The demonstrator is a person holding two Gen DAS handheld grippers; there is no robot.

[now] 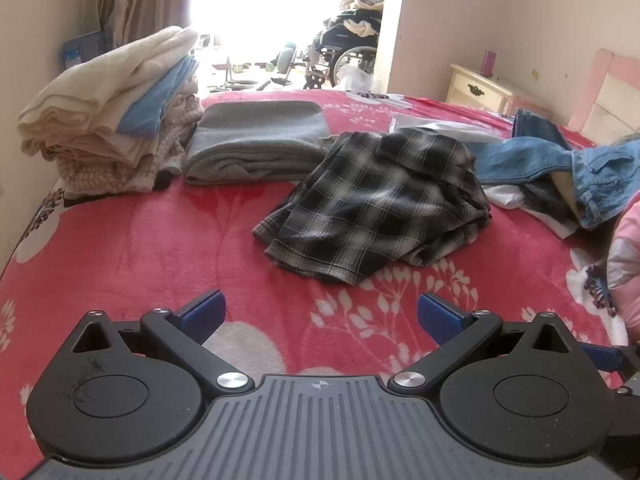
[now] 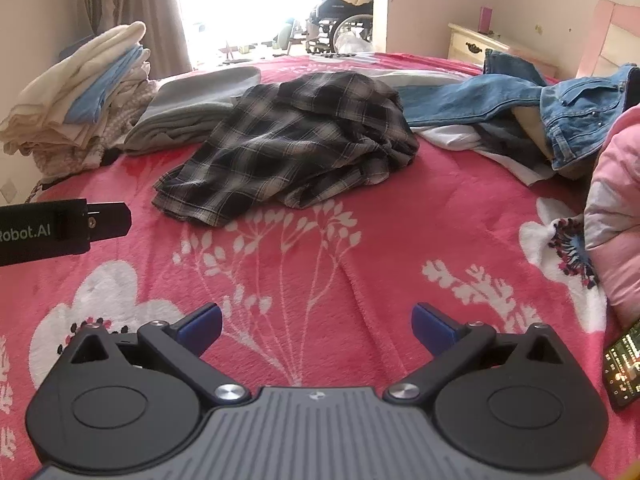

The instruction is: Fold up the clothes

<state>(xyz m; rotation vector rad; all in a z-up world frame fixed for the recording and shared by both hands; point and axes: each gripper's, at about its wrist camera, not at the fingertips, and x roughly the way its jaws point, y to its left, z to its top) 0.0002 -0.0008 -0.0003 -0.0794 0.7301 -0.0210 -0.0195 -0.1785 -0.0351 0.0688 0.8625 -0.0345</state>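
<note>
Left wrist view: left gripper [image 1: 321, 314] jaws spread wide, nothing between them, hovering over the red floral blanket [image 1: 160, 248]. Plaid shirt [image 1: 376, 208] lies crumpled ahead and slightly right of the gripper, apart from the fingers. Folded grey garment [image 1: 256, 144] sits ahead-left, just behind the shirt's left edge. Stack [image 1: 108, 112] of folded cream and blue clothes further left, touching the grey one's side. Jeans [image 1: 560, 160] in a loose heap ahead-right, on top of white cloth, close to the shirt's right side. Pink quilt [image 1: 626, 256] at the far right edge. Nightstand [image 1: 484, 88] stands past the bed, ahead-right.

Right wrist view: right gripper [image 2: 316, 322] also spread wide, empty, over the blanket [image 2: 400, 220]. Shirt [image 2: 288, 140] ahead and slightly left, well clear of the fingers. Grey garment [image 2: 192, 108] behind it to the left, the stack [image 2: 76, 92] further left. Jeans [image 2: 520, 100] ahead-right. Quilt [image 2: 616, 200] at right. Phone [image 2: 626, 368] with a lit screen just right of the gripper body. Part of the left gripper's black housing [image 2: 60, 232] pokes in at the left edge; its jaws can't be seen from here.
</note>
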